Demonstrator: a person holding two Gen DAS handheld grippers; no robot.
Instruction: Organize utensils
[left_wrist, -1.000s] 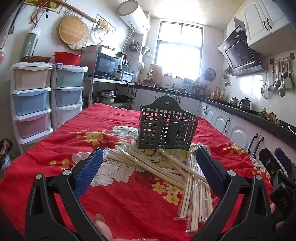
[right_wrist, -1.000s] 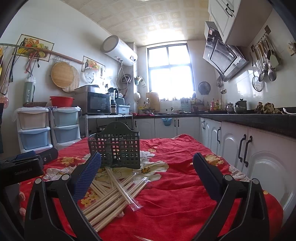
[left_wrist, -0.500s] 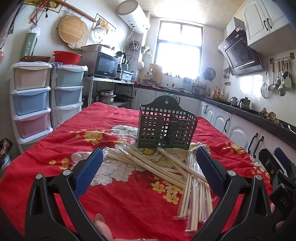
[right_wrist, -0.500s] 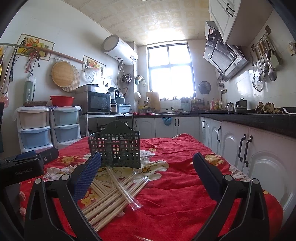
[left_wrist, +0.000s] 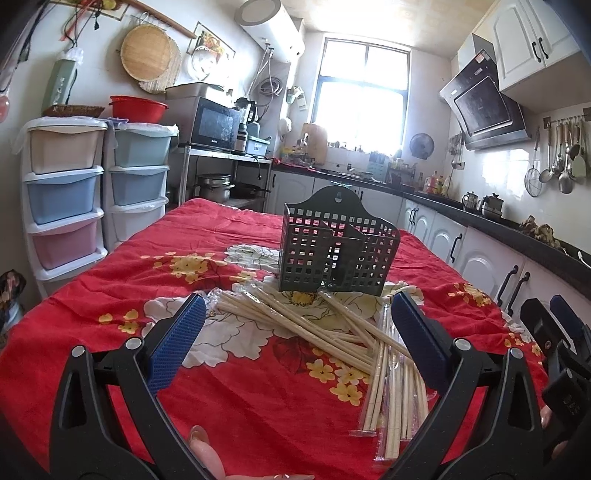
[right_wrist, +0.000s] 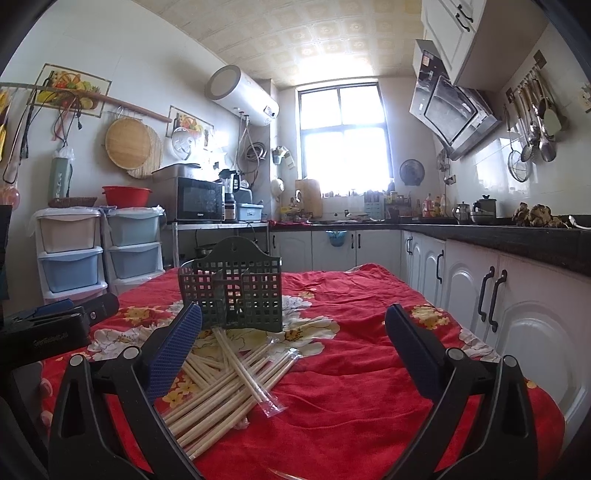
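Observation:
A dark green perforated utensil basket (left_wrist: 338, 245) (right_wrist: 234, 291) stands upright mid-table on the red flowered cloth. In front of it lies a loose pile of pale chopsticks in clear wrappers (left_wrist: 332, 326) (right_wrist: 229, 373). My left gripper (left_wrist: 295, 332) is open, hovering just short of the pile with nothing between its blue pads. My right gripper (right_wrist: 293, 338) is also open and empty; the pile lies under its left finger (right_wrist: 173, 350). The right gripper's body shows at the left wrist view's right edge (left_wrist: 554, 343), and the left gripper's body at the right wrist view's left edge (right_wrist: 48, 328).
The table (left_wrist: 92, 295) fills the kitchen's middle. Plastic drawer towers (left_wrist: 66, 192) stand to the left, with a microwave (left_wrist: 216, 123) on a rack behind. White cabinets and a dark counter (right_wrist: 517, 243) run along the right. Bare red cloth (right_wrist: 369, 350) lies right of the pile.
Almost nothing has moved. Both views have shifted only very slightly; both grippers stay open and the chopsticks and basket lie as before.

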